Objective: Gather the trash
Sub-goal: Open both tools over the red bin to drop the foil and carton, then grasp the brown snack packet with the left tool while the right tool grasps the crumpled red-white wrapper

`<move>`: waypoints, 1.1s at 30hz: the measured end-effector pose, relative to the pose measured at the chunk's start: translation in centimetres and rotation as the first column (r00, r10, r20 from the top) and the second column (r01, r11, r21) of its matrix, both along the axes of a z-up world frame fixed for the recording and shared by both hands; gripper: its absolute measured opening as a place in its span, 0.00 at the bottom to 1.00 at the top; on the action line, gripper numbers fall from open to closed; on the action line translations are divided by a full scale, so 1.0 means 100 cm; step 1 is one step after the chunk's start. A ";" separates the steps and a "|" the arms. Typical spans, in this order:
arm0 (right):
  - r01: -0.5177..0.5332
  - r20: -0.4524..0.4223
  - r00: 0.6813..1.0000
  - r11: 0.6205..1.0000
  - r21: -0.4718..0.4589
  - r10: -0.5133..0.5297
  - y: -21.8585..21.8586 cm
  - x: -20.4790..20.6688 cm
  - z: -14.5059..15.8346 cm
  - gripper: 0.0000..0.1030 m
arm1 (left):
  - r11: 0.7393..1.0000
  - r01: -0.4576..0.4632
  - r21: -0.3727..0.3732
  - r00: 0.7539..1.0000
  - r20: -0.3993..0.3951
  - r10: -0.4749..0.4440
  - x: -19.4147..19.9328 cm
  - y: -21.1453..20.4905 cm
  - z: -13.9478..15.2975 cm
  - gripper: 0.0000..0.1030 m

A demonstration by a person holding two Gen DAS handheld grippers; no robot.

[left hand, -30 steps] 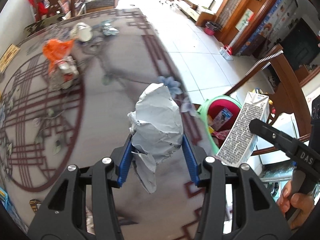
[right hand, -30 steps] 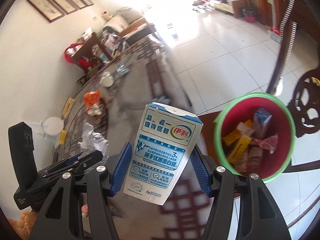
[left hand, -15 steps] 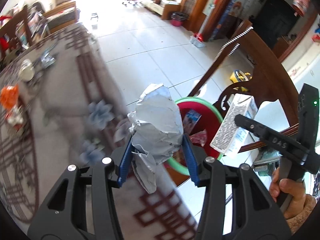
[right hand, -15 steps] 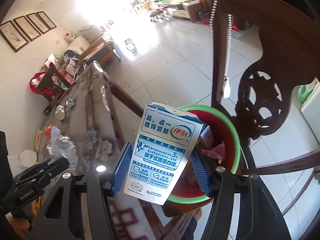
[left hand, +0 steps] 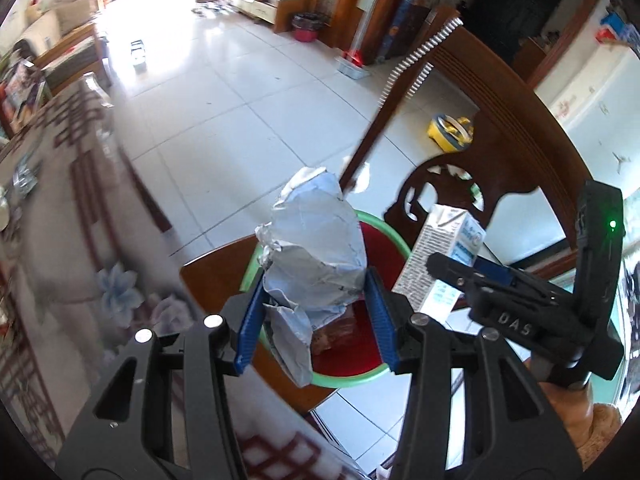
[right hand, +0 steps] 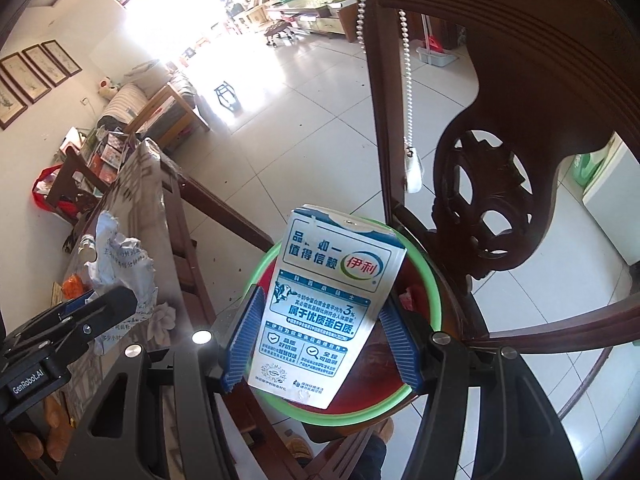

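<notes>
Holding two trash items above the red basin (left hand: 394,236) on the chair seat.
Left gripper (left hand: 316,312) fingers pinch crumpled paper (left hand: 318,252), light, soft; right gripper (right hand: 322,336) fingers clamp milk carton (right hand: 328,304) mid-body, likely light, crushable.

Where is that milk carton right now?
The milk carton is clamped in the right gripper, held above the green-rimmed red bin on the wooden chair.

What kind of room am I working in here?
Most likely a home living and dining room: a carved wooden chair beside a cloth-covered table, framed pictures on the wall, and a sofa across a tiled floor.
</notes>
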State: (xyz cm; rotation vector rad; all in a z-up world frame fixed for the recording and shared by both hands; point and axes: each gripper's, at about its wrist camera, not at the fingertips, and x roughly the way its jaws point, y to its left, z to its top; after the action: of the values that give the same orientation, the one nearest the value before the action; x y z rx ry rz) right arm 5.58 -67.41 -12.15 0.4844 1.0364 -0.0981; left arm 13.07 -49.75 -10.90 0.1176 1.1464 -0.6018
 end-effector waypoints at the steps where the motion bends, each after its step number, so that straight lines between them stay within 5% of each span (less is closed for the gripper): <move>1: 0.000 0.000 1.000 1.000 0.004 0.000 -0.001 0.000 0.000 0.58 | 1.000 0.020 0.014 1.000 -0.007 -0.020 0.000 -0.005 -0.003 0.46; 5: 0.028 0.013 1.000 1.000 0.006 -0.028 -0.004 -0.007 0.006 0.70 | 1.000 -0.001 0.014 1.000 -0.006 0.001 0.000 -0.002 -0.008 0.64; 14: 0.014 0.028 1.000 1.000 -0.007 -0.013 0.017 -0.029 0.024 0.70 | 0.991 -0.136 -0.020 0.990 0.029 0.136 -0.022 0.074 0.017 0.64; 20: -0.087 0.041 0.995 0.996 -0.011 0.088 0.075 -0.031 0.036 0.70 | 0.966 -0.257 -0.016 0.966 0.035 0.258 -0.050 0.151 0.024 0.64; 27: -0.231 0.035 0.972 0.973 -0.004 0.231 0.162 -0.028 0.034 0.70 | 0.900 -0.437 -0.002 0.899 0.022 0.437 -0.077 0.258 0.022 0.64; 33: -0.388 0.021 0.922 0.922 0.003 0.388 0.255 -0.029 0.032 0.70 | 0.808 -0.588 0.027 0.808 0.041 0.587 -0.106 0.364 0.020 0.65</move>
State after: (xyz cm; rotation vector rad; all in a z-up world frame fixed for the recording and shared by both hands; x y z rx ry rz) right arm 2.66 -41.89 -8.96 0.2777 1.0961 0.2638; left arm 2.51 -13.38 -8.86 -0.1968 1.0898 -0.0196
